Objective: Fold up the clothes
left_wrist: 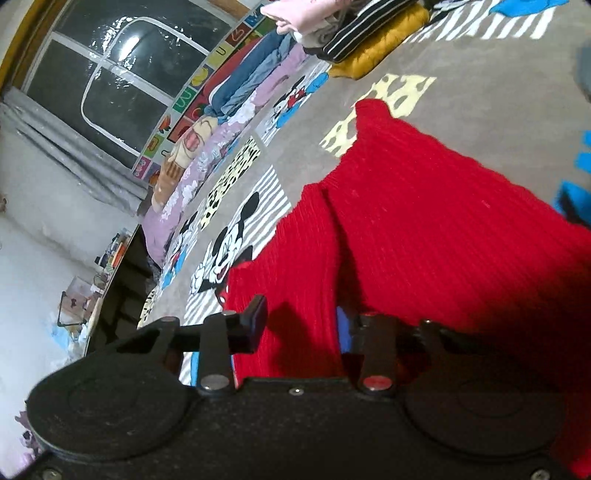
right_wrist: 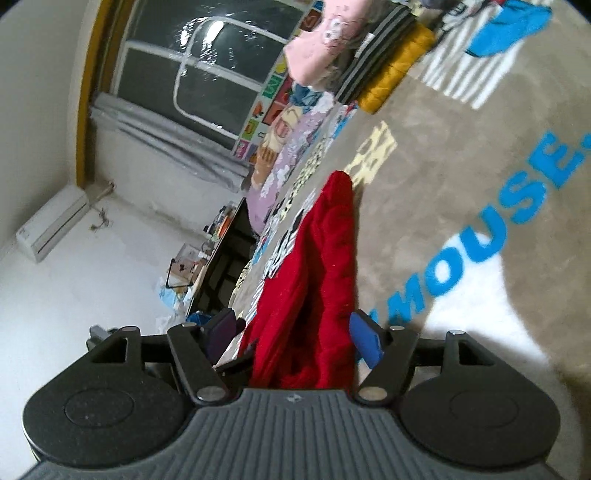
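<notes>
A red ribbed knit garment [left_wrist: 424,221] lies on a grey Mickey Mouse carpet [left_wrist: 332,92]. In the left wrist view my left gripper [left_wrist: 299,325] has red cloth between its two fingers, with the right finger partly under a fold. In the right wrist view the same red garment [right_wrist: 317,280] runs up from between the fingers of my right gripper [right_wrist: 295,339], bunched into a narrow ridge. The jaws of both grippers stand fairly wide around the cloth, so I cannot tell whether they pinch it.
A stack of folded clothes [left_wrist: 354,33] with a yellow piece, a striped piece and a pink piece lies on the far carpet, also in the right wrist view [right_wrist: 373,62]. A purple bedding roll [left_wrist: 207,158] lines the wall under the window. A dark shelf [right_wrist: 225,273] stands at the carpet's left edge.
</notes>
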Demonstrator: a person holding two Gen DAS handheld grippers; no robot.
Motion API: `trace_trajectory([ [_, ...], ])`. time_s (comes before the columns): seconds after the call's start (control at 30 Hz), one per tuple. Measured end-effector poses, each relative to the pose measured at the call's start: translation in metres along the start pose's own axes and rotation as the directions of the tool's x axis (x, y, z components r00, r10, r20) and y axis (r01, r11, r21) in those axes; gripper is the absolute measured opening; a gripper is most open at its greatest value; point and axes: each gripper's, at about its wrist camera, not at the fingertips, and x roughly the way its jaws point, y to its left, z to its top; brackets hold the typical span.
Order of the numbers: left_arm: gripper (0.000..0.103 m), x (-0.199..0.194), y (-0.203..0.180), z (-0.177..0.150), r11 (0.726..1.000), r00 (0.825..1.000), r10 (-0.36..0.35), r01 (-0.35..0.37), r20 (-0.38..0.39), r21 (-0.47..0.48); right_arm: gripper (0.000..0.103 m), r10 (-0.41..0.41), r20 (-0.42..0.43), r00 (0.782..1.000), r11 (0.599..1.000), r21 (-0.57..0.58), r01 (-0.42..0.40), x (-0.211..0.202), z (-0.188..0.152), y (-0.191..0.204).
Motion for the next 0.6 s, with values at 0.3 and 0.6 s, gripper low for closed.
trace_trajectory([
  [0.3,0.036,0.041,0.014,0.040,0.999,0.998,-0.051,0.050,-0.043,-0.017,0.068,-0.021,0.010,1.000,0.999,0.047,0.020,0.007,0.001,-0.013],
  [0.6,0.010,0.068,0.040,0.061,0.974,0.980,-0.173,0.155,-0.102,-0.163,0.067,-0.053,0.000,0.999,0.998,-0.038,0.053,0.016,0.000,-0.011],
])
